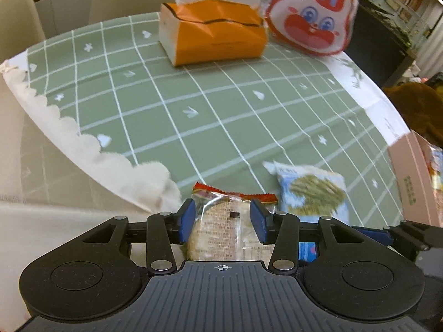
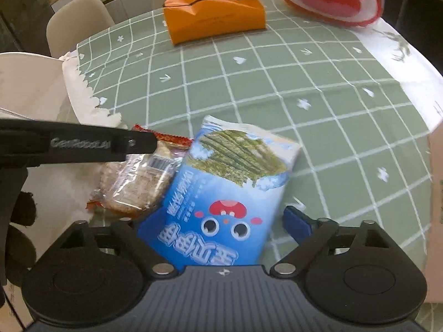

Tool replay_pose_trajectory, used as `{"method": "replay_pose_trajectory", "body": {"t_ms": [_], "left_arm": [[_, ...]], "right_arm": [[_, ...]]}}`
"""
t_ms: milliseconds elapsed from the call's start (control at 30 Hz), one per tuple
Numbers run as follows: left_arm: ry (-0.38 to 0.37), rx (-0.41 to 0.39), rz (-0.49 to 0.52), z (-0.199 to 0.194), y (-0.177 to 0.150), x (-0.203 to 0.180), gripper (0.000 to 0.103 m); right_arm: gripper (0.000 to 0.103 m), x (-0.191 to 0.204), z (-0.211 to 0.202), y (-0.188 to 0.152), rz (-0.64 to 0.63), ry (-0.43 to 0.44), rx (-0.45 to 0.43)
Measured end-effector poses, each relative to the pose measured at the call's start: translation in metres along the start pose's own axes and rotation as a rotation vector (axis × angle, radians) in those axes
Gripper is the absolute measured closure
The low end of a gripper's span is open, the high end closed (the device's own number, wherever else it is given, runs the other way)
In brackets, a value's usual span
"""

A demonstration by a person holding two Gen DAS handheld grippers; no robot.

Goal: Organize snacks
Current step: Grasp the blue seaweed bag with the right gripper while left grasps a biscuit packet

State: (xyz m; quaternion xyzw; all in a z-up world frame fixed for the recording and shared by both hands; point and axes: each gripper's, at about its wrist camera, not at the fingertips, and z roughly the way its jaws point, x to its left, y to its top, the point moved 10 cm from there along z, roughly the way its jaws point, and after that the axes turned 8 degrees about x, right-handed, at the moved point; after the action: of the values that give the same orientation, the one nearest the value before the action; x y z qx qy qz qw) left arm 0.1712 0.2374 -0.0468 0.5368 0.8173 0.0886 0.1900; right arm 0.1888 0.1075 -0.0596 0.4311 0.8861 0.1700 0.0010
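A clear cracker packet (image 1: 218,238) with red ends lies at the near edge of the table, and my left gripper (image 1: 223,218) has its blue pads against both its sides. In the right wrist view, the left gripper's black finger (image 2: 83,144) crosses over this packet (image 2: 138,185). Just right of it is a blue seaweed snack bag (image 1: 313,191). My right gripper (image 2: 221,213) straddles the bag (image 2: 221,188). Its right pad (image 2: 297,221) stands a narrow gap off the bag's edge, and the bag hides its left pad.
The table (image 1: 166,96) has a green checked cloth with a white scalloped border. At its far side sit an orange tissue pack (image 1: 216,30) and a white-and-red cartoon-face bag (image 1: 310,13). A cardboard box (image 1: 409,182) stands at the right edge. Beige chairs (image 1: 16,19) stand behind.
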Motion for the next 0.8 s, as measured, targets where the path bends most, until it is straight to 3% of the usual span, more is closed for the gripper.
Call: {"method": "replay_pose_trajectory", "body": {"t_ms": [67, 100, 300, 500, 600, 800], "left_arm": [[-0.014, 0.005, 0.021, -0.002, -0.010, -0.010, 0.054], [-0.025, 0.009, 0.036, -0.004, -0.016, -0.017, 0.054], [-0.092, 0.052, 0.160, -0.008, -0.062, -0.067, 0.054], [-0.144, 0.065, 0.182, -0.014, -0.081, -0.087, 0.054], [-0.136, 0.047, 0.130, -0.024, -0.083, -0.075, 0.054], [-0.205, 0.110, 0.037, -0.020, -0.095, -0.057, 0.054]], "right_arm": [[0.041, -0.010, -0.010, -0.013, 0.001, 0.005, 0.004], [0.043, -0.017, -0.014, -0.020, 0.009, 0.000, 0.005], [0.044, -0.051, -0.040, -0.066, 0.045, -0.032, 0.000], [0.042, -0.066, -0.065, -0.078, 0.045, -0.071, -0.048], [0.024, -0.072, -0.068, -0.074, 0.085, -0.055, -0.062], [0.023, -0.064, -0.045, -0.081, 0.081, -0.062, -0.030]]}}
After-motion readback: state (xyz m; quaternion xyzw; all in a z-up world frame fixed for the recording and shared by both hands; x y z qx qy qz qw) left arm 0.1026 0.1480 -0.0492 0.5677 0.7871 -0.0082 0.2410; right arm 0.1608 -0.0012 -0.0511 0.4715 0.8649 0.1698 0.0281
